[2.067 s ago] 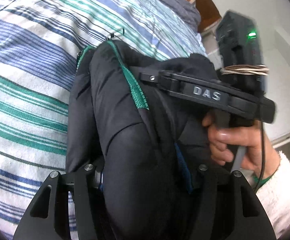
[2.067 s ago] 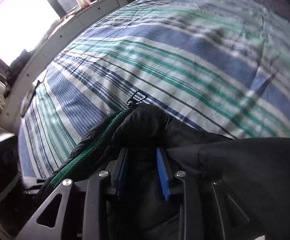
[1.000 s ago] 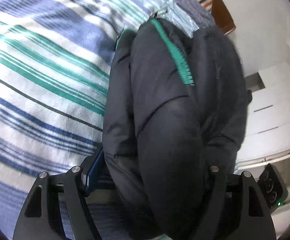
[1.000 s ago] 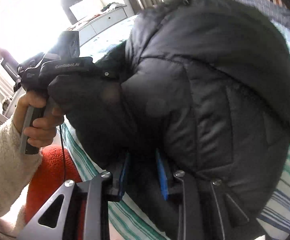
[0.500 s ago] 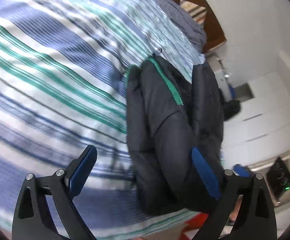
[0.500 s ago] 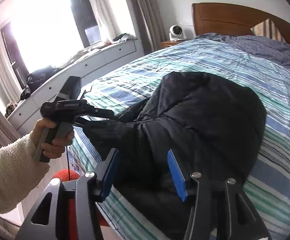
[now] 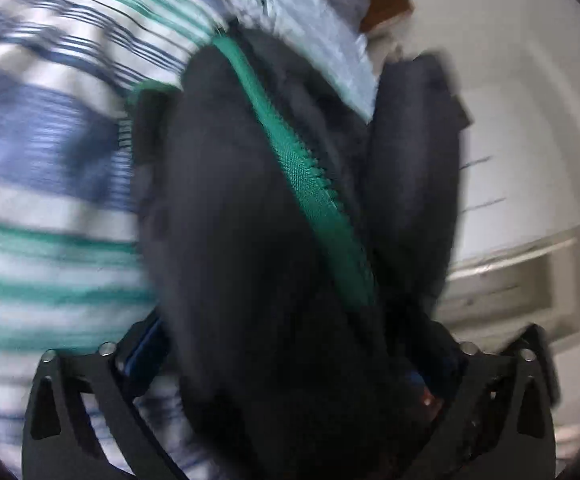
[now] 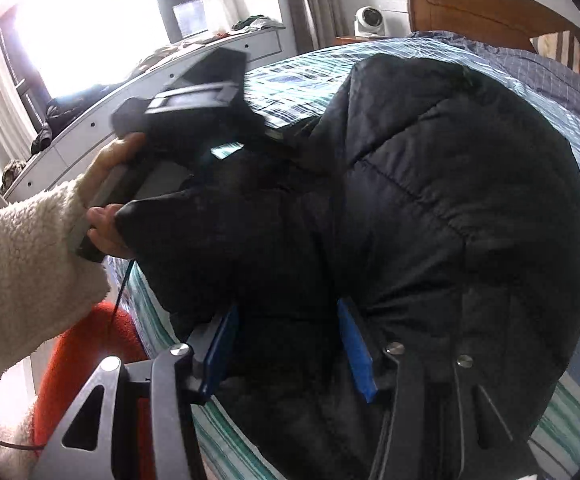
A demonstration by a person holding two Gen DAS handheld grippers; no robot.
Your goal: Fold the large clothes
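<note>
Between the right gripper's (image 8: 290, 344) blue-padded fingers (image 8: 355, 350) sat a thick fold of the black jacket (image 8: 429, 200); they stood part-way apart with cloth bulging between, pressing it rather than pinching a thin edge. The left gripper (image 7: 290, 356) likewise had jacket bulk wedged between its fingers (image 7: 146, 350), though blur left it unclear whether they truly clamped it. From the right wrist view, the left gripper reached into the jacket's near-left side, held by the left hand (image 8: 108, 200) in a cream fleece sleeve.

The jacket lay bunched on the bed (image 8: 561, 412), near its foot edge. To do this fold well, both grippers should probably take deep bites of the padding, lift together, and lay the layers flat, since puffy quilting springs back.

The shell looked smooth and slippery, stitched into plump rounded panels, with a green woven zip tape (image 7: 309, 176) running along one edge. The bed's cover was striped blue, green and white.
</note>
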